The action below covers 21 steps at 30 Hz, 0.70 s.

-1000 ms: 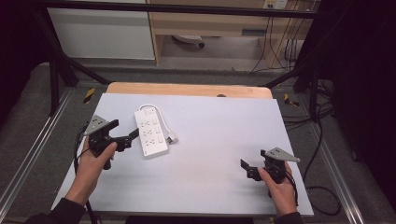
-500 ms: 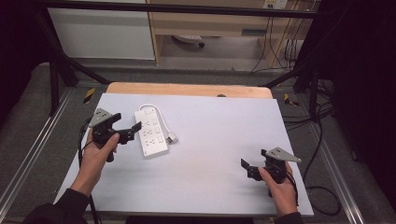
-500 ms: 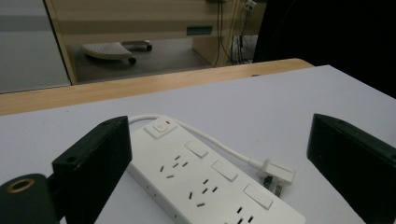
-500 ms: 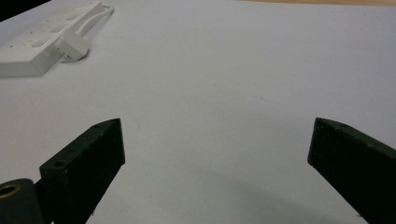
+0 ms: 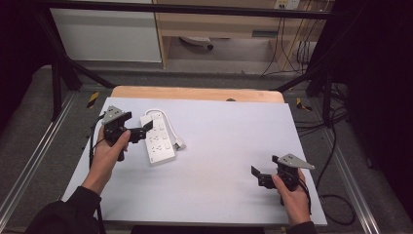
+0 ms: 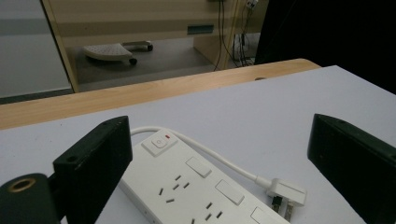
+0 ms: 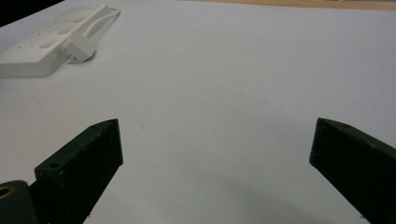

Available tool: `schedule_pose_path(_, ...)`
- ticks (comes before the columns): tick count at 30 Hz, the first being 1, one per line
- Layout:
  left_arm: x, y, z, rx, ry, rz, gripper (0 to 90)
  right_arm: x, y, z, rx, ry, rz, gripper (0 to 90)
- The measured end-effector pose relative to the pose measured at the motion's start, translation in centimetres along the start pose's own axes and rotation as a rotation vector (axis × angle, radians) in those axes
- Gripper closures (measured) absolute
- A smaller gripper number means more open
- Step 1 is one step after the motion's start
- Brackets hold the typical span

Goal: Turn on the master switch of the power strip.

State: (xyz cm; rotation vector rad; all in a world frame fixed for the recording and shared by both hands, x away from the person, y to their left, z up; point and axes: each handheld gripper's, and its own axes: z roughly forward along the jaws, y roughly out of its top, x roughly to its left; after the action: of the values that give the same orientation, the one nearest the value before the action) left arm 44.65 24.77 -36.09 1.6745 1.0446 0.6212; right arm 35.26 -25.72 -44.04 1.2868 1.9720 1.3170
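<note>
A white power strip [image 5: 158,141] lies flat on the pale table [image 5: 229,146], left of centre, its cable looping back to a plug [image 5: 179,145] beside it. My left gripper [image 5: 140,132] is open at the strip's far left side, one jaw over its edge. In the left gripper view the strip [image 6: 196,186], its switch and its plug [image 6: 285,192] lie between the wide-apart jaws of my left gripper [image 6: 217,140]. My right gripper [image 5: 263,167] rests open near the front right of the table, holding nothing. In the right gripper view the strip [image 7: 44,49] lies far off beyond my right gripper [image 7: 215,140].
A wooden strip [image 5: 195,92] runs along the table's far edge. Beyond it stand cabinets and a chair base [image 5: 195,41] on the floor. Cables [image 5: 336,146] hang at the right of the table, and metal frame rails run along both sides.
My left gripper has moved forward and to the right, up to the power strip. The right gripper has stayed almost still.
</note>
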Motion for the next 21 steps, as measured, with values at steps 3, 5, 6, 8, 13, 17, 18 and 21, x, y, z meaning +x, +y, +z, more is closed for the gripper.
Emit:
schedule_pose_path(3, 0.1, 0.2, 0.4, 0.004, 0.005, 0.006, 6.6, 0.0, 0.0, 0.0, 0.002, 0.000, -0.002, 3.1)
schedule_pose_path(5, 0.2, 0.4, 0.7, 0.004, 0.010, 0.007, 6.6, 0.0, 0.0, 0.0, 0.003, 0.000, -0.001, 3.2)
schedule_pose_path(6, 0.3, 0.5, 0.8, 0.002, 0.014, 0.008, 6.7, 0.0, 0.0, 0.0, 0.003, -0.001, -0.001, 3.2)
schedule_pose_path(8, 0.4, 0.7, 1.1, 0.001, 0.028, 0.013, 6.9, 0.0, 0.0, 0.1, 0.004, -0.001, -0.001, 3.3)
schedule_pose_path(13, 0.5, 1.2, 1.8, 0.001, 0.029, 0.010, 7.1, 0.0, 0.0, 0.1, 0.004, -0.002, -0.002, 3.3)
schedule_pose_path(17, 0.4, 1.6, 2.2, 0.004, 0.028, 0.017, 7.1, 0.0, 0.0, 0.0, 0.000, -0.003, -0.005, 3.3)
schedule_pose_path(18, 0.4, 1.7, 2.3, 0.002, 0.029, 0.017, 7.1, 0.0, 0.0, 0.0, 0.000, -0.003, -0.005, 3.3)
schedule_pose_path(21, 0.4, 1.9, 2.7, 0.006, 0.029, 0.023, 7.1, 0.0, 0.1, 0.0, -0.001, -0.002, -0.006, 3.2)
